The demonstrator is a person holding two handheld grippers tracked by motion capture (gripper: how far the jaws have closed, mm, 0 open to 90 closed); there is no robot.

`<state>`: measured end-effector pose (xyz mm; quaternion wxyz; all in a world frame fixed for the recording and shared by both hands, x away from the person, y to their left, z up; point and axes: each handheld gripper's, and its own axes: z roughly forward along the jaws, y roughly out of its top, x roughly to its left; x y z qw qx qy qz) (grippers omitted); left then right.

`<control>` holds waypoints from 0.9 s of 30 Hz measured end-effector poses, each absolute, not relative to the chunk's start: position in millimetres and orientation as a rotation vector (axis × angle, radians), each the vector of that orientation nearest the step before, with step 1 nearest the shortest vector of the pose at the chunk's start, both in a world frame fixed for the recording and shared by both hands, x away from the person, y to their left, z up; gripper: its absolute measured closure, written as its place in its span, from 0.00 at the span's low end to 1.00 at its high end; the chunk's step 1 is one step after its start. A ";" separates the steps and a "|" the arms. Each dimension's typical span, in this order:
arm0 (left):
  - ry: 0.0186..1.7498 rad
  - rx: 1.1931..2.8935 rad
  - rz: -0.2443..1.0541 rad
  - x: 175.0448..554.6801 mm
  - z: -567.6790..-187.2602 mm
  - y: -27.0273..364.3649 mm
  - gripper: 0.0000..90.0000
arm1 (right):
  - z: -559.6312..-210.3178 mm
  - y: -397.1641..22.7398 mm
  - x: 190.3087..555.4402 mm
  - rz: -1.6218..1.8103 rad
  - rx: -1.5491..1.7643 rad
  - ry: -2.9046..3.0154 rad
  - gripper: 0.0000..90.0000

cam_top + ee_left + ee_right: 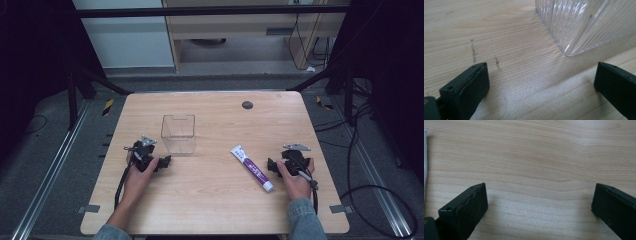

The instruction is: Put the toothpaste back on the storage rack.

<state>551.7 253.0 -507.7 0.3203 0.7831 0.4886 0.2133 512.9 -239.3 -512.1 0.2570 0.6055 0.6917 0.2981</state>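
On the wooden table [215,200], a clear box [178,134] stands left of centre, with the left gripper [165,162] just below it, jaws wide apart and holding nothing; in the left gripper view the box's corner [584,27] sits just ahead, bare wood between. A tube [252,168] lies slantwise right of centre. The right gripper [270,166] rests just beside the tube, jaws spread wide and holding nothing. A dark disc [247,105] lies near the far edge, well apart.
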 end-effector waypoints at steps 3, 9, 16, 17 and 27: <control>1.284 2.058 0.561 551.7 -507.7 253.0 0.00 | -509.2 -240.7 510.8 0.802 1.638 1.885 0.11; 1.284 2.057 0.560 551.8 -507.7 253.0 0.00 | -482.5 -237.7 485.8 0.848 1.535 1.972 0.15; 1.285 2.054 0.558 552.3 -507.7 252.9 0.00 | -463.3 -219.2 461.1 0.844 1.442 2.125 0.22; 1.285 2.054 0.558 552.3 -507.7 252.9 0.00 | -463.3 -219.2 461.1 0.844 1.442 2.125 0.22; 1.284 2.055 0.558 552.7 -507.8 253.0 0.00 | -458.5 -181.9 465.4 0.787 1.325 2.296 0.24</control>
